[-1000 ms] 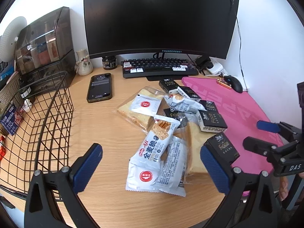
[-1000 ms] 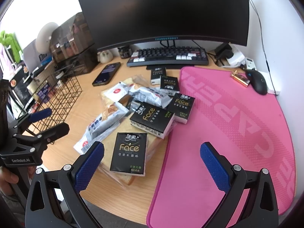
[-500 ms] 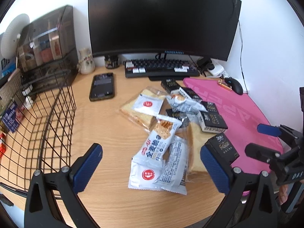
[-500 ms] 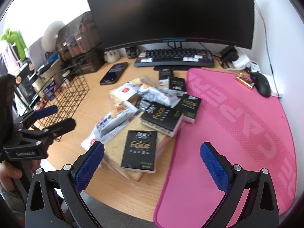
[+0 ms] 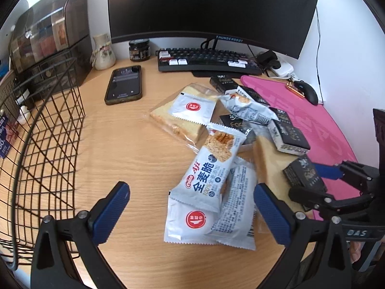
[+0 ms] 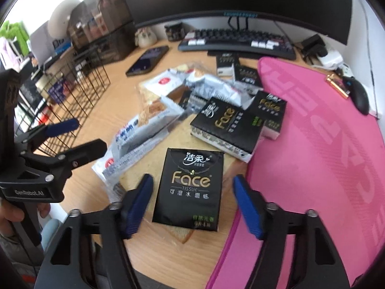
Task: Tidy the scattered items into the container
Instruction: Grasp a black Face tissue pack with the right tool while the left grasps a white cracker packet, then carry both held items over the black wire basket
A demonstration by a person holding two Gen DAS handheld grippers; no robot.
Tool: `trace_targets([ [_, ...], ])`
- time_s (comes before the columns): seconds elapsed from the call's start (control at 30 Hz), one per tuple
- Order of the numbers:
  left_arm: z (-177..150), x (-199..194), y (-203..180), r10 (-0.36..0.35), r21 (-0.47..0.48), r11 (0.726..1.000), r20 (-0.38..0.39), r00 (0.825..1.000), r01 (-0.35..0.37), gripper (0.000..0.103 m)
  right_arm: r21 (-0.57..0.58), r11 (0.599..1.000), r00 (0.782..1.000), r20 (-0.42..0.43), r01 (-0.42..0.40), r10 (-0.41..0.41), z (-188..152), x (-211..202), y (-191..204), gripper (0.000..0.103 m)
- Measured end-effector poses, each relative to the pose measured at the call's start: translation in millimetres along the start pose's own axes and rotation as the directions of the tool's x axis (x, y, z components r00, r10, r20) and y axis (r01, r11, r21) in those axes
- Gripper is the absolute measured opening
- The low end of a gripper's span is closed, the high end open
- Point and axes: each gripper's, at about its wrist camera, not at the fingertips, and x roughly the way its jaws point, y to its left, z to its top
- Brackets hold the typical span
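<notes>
A pile of snack packets and black tissue packs lies on the wooden desk. My right gripper (image 6: 193,201) is open, its blue pads on either side of the nearest black Face tissue pack (image 6: 190,187), which rests on a wrapped bread slice. That pack also shows in the left wrist view (image 5: 304,177). My left gripper (image 5: 190,213) is open over a white wholewheat cracker packet (image 5: 210,171) and the white sachets under it. The black wire basket (image 5: 41,149) stands at the left, also seen in the right wrist view (image 6: 79,91).
A phone (image 5: 124,85), keyboard (image 5: 209,60), monitor, small vase (image 5: 102,53) and dark jar stand behind the pile. A pink mat (image 6: 320,149) with a mouse (image 6: 358,94) covers the right of the desk. A dark organiser (image 5: 45,38) sits behind the basket.
My right gripper has moved forward and down onto the nearest tissue pack and its jaws have narrowed around it. My left gripper has moved a little closer to the cracker packet.
</notes>
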Motion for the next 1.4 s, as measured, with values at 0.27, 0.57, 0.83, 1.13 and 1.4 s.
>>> trace_targets([
  [0.27, 4.9, 31.5, -4.9, -0.023, 0.022, 0.999, -0.064, 0.998, 0.024, 0.103, -0.012, 1.000, 1.000, 0.004, -0.027, 0.027, 3.0, 1.4, -13.6, 0.047],
  [0.57, 16.0, 59.3, 5.0, -0.092, -0.019, 0.996, -0.105, 0.990, 0.091, 0.083, -0.003, 0.999, 0.999, -0.002, -0.034, 0.034, -0.2, -2.1, -27.3, 0.047],
  [0.83, 20.4, 68.6, -9.4, -0.050, 0.065, 0.996, -0.121, 0.991, 0.058, 0.055, 0.008, 0.999, 0.999, 0.001, -0.047, 0.047, 0.6, -1.1, -31.2, 0.047],
  [1.13, 26.4, 53.7, -3.9, -0.089, 0.026, 0.995, -0.118, 0.989, 0.093, 0.041, -0.008, 0.999, 0.999, 0.004, -0.037, 0.037, 0.9, -4.1, -25.5, 0.047],
  [1.4, 36.5, -1.3, -4.0, -0.098, 0.032, 0.995, -0.027, 0.995, 0.099, 0.041, -0.027, 0.999, 0.998, 0.047, -0.044, 0.045, 1.4, -26.1, -13.7, 0.047],
])
